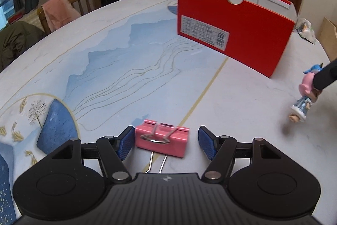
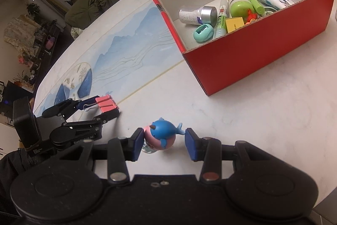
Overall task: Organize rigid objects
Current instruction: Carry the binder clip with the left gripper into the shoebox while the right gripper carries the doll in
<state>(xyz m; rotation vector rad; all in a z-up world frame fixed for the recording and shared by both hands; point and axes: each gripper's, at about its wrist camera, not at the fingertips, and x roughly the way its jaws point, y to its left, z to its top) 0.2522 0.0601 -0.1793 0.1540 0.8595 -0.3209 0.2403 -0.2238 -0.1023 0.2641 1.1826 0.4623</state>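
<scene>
On the counter [image 1: 242,102], the pink binder clip [image 1: 162,140] lies between the spread pads of the left hand-held gripper [image 1: 166,143], ready to pinch; right hand-held gripper [image 2: 164,143] brackets the whale figurine [image 2: 161,134], not yet squeezing, both bound for the red box [image 2: 252,56]

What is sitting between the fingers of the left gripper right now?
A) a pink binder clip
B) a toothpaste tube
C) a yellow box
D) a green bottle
A: the pink binder clip lies on the table between the blue pads of the left gripper, with a gap showing at the right pad; the other things are in the red box.
</scene>
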